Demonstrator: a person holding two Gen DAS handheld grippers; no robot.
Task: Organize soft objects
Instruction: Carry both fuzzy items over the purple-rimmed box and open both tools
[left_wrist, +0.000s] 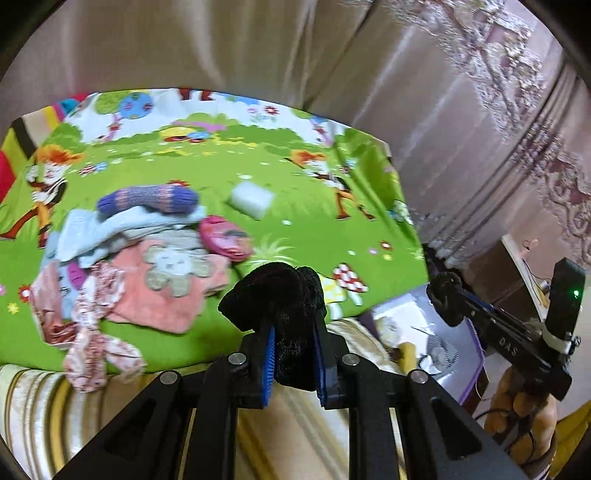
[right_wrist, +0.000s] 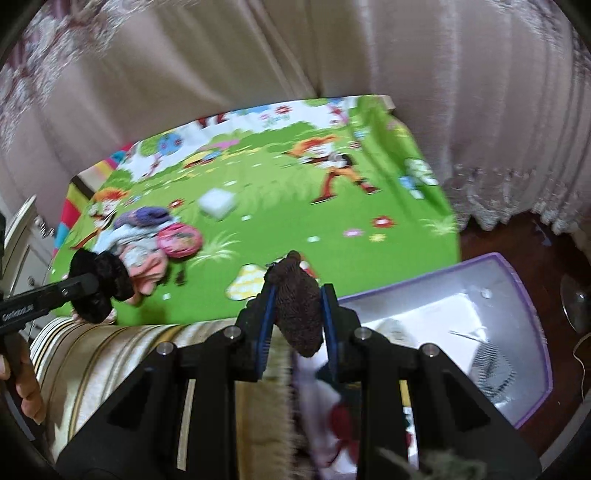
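Pale curtains (left_wrist: 221, 44) hang behind a bed whose bright green cartoon mat (left_wrist: 229, 173) fills the middle of both views, with a striped cream cover (right_wrist: 110, 350) at the near edge.

Nearest in the left wrist view, the left gripper (left_wrist: 295, 343) is pinched onto a black fuzzy cloth (left_wrist: 280, 295); the cloth bulges over the fingertips and hides the mat just behind it. In the right wrist view the right gripper (right_wrist: 297, 317) is clamped on a dark brown knitted piece (right_wrist: 297, 306), whose lower end hangs down between the blue pads. Below it something white and red is badly blurred and cannot be made out.

Just right of the bed's near corner stands a purple-edged box (right_wrist: 532, 332), open at the top, with pale contents too smeared to name; its near corner is cut off by the right gripper's frame. Dark floor shows beyond it.

Farther on, toward the mat's left side, lies a pile of soft things (left_wrist: 140, 258): a pink cloth with a grey patch, pale blue fabric, a purple knitted roll on top, a round pink item beside it. A white block (left_wrist: 251, 201) sits apart from the pile, past it. Right of the block the green mat lies open to its far and right edges.
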